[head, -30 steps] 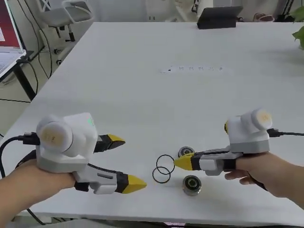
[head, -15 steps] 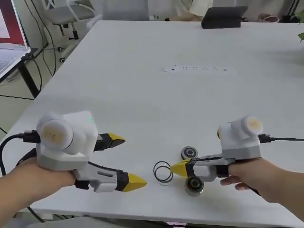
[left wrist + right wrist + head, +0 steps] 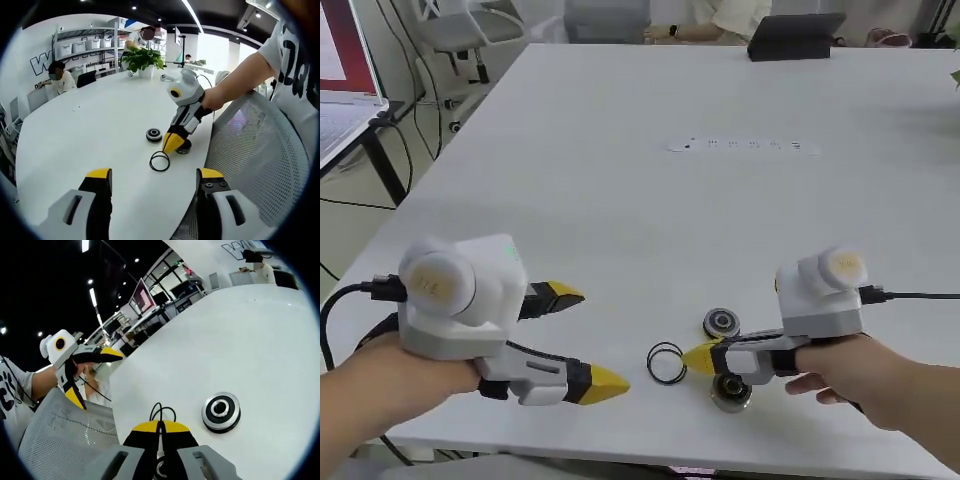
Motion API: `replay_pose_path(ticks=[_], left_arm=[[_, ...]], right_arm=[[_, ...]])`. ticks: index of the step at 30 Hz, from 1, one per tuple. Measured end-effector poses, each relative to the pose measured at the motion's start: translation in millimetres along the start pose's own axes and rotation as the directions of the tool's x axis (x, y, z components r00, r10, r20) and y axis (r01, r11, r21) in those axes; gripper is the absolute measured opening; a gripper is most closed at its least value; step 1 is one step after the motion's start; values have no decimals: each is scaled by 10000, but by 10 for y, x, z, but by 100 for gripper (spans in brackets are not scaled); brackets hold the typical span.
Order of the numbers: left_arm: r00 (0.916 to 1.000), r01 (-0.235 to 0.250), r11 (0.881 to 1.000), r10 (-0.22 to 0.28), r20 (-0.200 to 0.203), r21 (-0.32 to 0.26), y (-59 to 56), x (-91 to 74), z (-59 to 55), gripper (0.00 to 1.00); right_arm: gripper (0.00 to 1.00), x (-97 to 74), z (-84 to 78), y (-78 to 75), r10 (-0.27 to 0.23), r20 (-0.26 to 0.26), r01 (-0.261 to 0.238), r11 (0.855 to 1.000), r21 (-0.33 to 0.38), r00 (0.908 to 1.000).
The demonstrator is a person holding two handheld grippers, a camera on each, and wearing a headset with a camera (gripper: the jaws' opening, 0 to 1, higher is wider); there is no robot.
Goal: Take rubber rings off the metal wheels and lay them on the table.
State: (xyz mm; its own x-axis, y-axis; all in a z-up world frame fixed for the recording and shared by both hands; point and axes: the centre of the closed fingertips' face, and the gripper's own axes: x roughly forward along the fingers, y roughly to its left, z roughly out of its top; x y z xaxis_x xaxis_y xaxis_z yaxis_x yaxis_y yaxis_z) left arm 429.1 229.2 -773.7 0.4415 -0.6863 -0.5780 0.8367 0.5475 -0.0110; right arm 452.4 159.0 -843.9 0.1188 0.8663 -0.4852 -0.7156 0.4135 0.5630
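Right claw [image 3: 698, 355] has its jaws pressed together, its tip at the 3 o'clock edge of two overlapping rubber rings [image 3: 666, 362] lying flat on the surface [image 3: 650, 200]. One metal wheel [image 3: 721, 322] sits at the tip's 1 o'clock, a second wheel [image 3: 730, 390] under that claw. Left claw [image 3: 588, 337] hovers wide open at the rings' 9 o'clock.

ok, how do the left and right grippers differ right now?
Left gripper: jaws wide open; right gripper: jaws closed. The left gripper is held off to the side of the parts; the right gripper's tip sits at the rubber rings, over the near wheel. Both have yellow tips.
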Motion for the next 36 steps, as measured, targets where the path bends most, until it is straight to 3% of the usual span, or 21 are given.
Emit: replay_pose_path(ticks=[14,25,36], left_arm=[[9999,41,10000,-42,-114,-56,-3,14,-24,65],[9997,118,9999,-120,-227,-58,-2,33,-45,65],[9994,235,9997,-233,-238,106,-7,96,32,64]], right_arm=[[0,-1,-34,-70,-376,-179,376,9993,-15,9991],[9,-8,-77,-68,-540,-421,518,9974,-503,9977],[15,-138,36,36,-181,-4,180,9984,-542,9998]])
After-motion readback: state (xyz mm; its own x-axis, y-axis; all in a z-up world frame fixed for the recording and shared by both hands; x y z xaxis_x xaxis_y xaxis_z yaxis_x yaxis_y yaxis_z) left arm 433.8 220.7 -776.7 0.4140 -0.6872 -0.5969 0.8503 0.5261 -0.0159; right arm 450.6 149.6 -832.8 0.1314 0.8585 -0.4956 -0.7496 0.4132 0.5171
